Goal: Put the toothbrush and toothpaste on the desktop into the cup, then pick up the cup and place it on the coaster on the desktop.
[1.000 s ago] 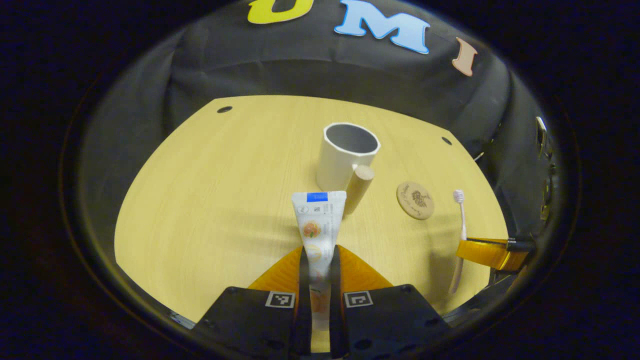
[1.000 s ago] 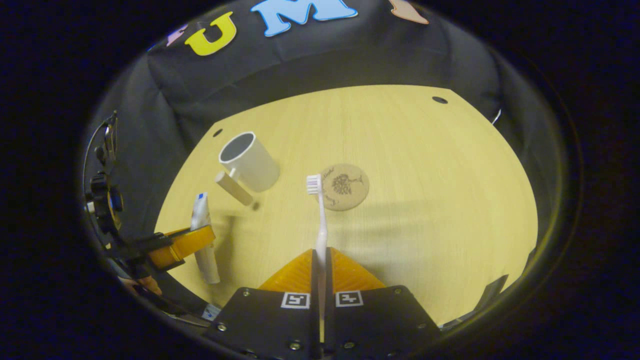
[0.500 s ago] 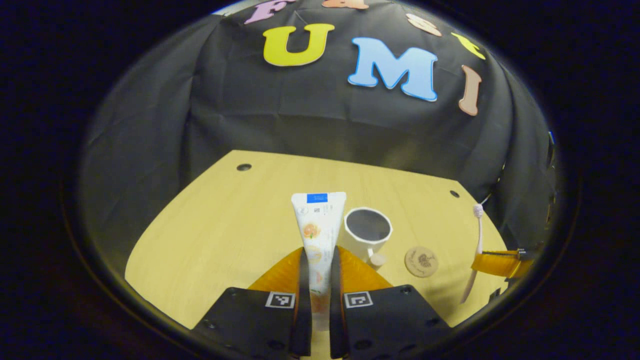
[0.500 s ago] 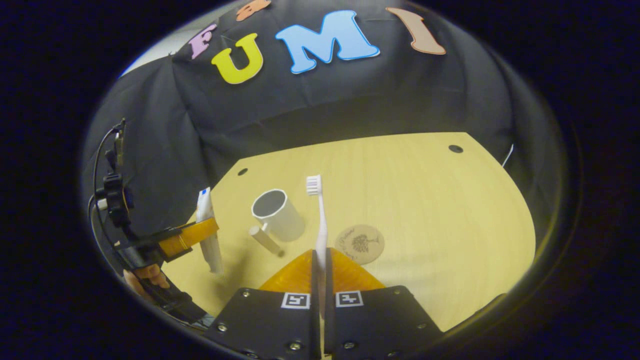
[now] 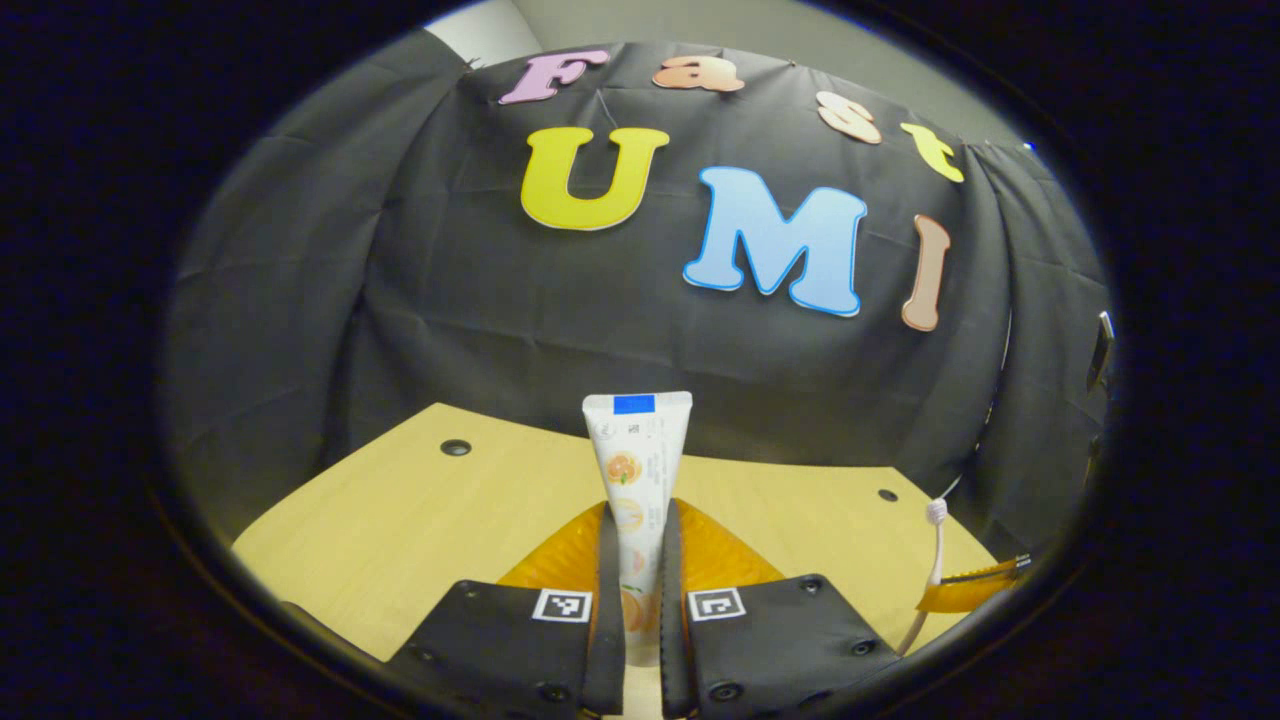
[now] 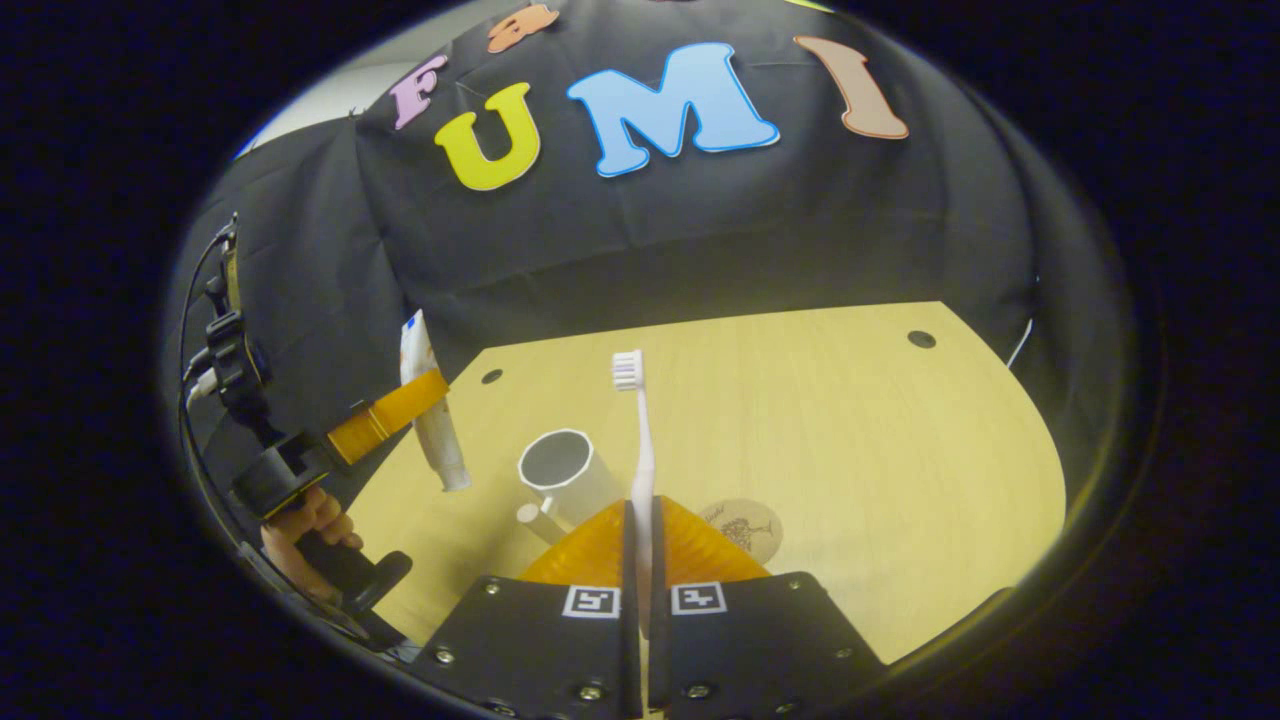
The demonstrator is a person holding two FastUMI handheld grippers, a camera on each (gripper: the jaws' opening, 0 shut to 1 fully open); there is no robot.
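My left gripper is shut on a white toothpaste tube, which stands upright between its fingers, high above the wooden desktop. In the right gripper view that same gripper holds the tube up and to the left of the white cup. My right gripper is shut on a pale pink toothbrush, bristles up, just right of the cup. The round wooden coaster lies right of my fingers. In the left gripper view the toothbrush stands at the far right.
The cup has a short wooden peg handle facing me. A hand grips the left tool's handle at the left edge. Small dark holes mark the desktop's far corners. Black cloth walls the booth behind.
Both grippers have risen and tilted upward with their loads. The cup and coaster slid down in the right gripper view and dropped out of the left gripper view.
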